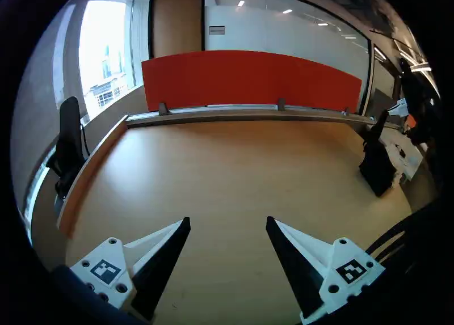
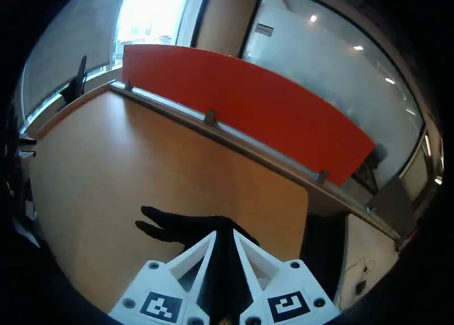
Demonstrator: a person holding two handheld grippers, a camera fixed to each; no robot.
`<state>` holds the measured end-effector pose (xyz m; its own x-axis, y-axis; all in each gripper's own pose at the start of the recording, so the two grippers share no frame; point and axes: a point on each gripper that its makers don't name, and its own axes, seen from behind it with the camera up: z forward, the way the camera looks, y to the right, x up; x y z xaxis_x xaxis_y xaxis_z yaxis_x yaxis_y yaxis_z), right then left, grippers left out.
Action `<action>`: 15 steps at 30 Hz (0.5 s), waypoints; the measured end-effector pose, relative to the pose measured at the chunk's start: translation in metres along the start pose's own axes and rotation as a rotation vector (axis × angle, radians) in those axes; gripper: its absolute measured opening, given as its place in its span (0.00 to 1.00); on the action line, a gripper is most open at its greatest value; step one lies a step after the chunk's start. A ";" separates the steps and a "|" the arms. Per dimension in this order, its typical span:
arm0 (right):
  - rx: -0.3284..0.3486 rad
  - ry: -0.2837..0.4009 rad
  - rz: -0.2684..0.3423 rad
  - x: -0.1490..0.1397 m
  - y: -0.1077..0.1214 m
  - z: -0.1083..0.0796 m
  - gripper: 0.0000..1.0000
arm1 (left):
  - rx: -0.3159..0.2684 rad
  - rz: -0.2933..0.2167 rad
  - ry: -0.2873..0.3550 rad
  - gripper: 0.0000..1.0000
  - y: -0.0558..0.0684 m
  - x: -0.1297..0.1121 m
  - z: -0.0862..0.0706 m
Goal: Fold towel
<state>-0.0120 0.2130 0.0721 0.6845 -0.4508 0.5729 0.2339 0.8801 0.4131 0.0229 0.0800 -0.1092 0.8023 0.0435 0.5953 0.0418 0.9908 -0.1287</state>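
The towel [image 2: 176,226] is black, and my right gripper [image 2: 224,234] is shut on it. Its fingers pinch a fold, and the loose end sticks out ahead to the left, above the wooden desk [image 2: 142,155]. In the left gripper view the same black towel [image 1: 375,166] hangs at the desk's right edge, below a white gripper part [image 1: 402,107] held by a person in dark clothing. My left gripper [image 1: 227,223] is open with nothing between its fingers, low over the bare desk [image 1: 227,166] and well to the left of the towel.
An orange partition [image 1: 249,78] on a metal rail closes off the desk's far edge. A black office chair [image 1: 68,143] stands beyond the left edge by the window. A white desk with small items [image 1: 406,155] lies to the right.
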 end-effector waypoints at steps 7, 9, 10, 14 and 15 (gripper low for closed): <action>-0.014 -0.034 0.044 -0.037 0.007 -0.014 0.05 | -0.016 0.015 0.001 0.99 0.007 0.002 0.002; -0.014 -0.040 0.058 -0.047 0.005 -0.018 0.05 | -0.019 0.016 0.000 0.99 0.010 0.002 0.002; -0.015 -0.043 0.064 -0.051 0.004 -0.020 0.05 | -0.021 0.017 0.000 0.99 0.010 0.002 0.002; -0.014 -0.058 0.082 -0.069 -0.001 -0.026 0.05 | -0.026 0.018 0.000 0.99 0.014 0.001 0.002; -0.013 -0.061 0.086 -0.072 -0.003 -0.027 0.05 | -0.028 0.019 0.000 0.99 0.015 0.001 0.002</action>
<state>-0.0437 0.2468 0.0101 0.6592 -0.3812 0.6482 0.1852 0.9177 0.3514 0.0230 0.0950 -0.1091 0.8032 0.0618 0.5925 0.0434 0.9859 -0.1616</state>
